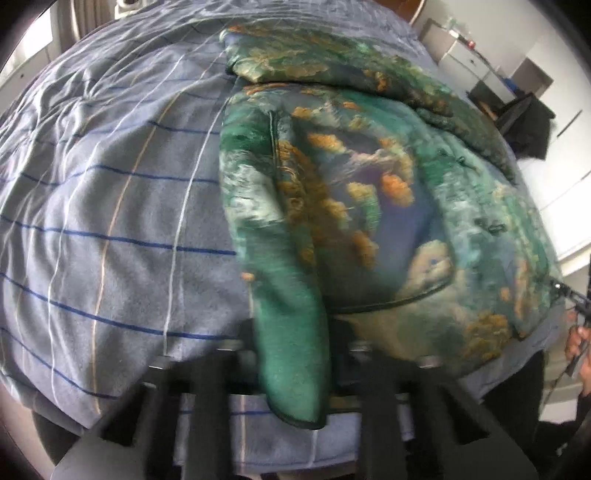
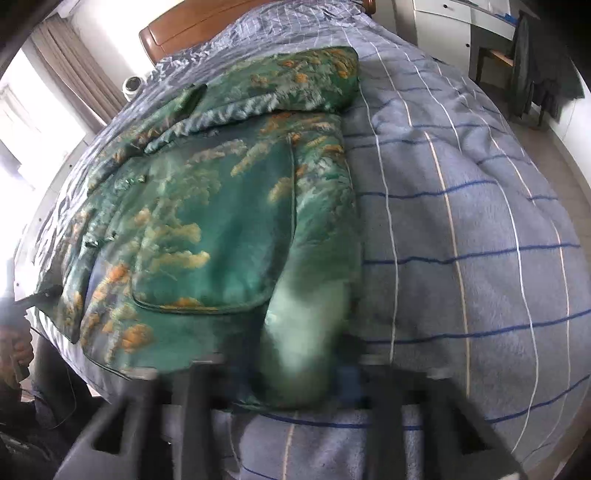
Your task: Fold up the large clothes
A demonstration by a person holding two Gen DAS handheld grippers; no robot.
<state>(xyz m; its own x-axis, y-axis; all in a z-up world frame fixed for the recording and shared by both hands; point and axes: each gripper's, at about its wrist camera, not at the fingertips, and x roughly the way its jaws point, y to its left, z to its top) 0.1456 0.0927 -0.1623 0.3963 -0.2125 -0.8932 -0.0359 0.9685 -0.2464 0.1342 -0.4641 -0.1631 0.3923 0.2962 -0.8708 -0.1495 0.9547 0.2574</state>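
A large green padded jacket with an orange and blue landscape print lies on the bed; it also shows in the right wrist view. Its sleeves are folded across the top. My left gripper is shut on the jacket's left bottom corner, a green fold that hangs between the fingers. My right gripper is shut on the jacket's right bottom corner, a pale green fold. Both corners are lifted a little off the bed at its near edge. The fingertips are blurred.
The bed carries a grey-blue quilt with dark blue and white lines, also in the right wrist view. A wooden headboard is at the far end. White cabinets and a chair with dark clothes stand beside the bed.
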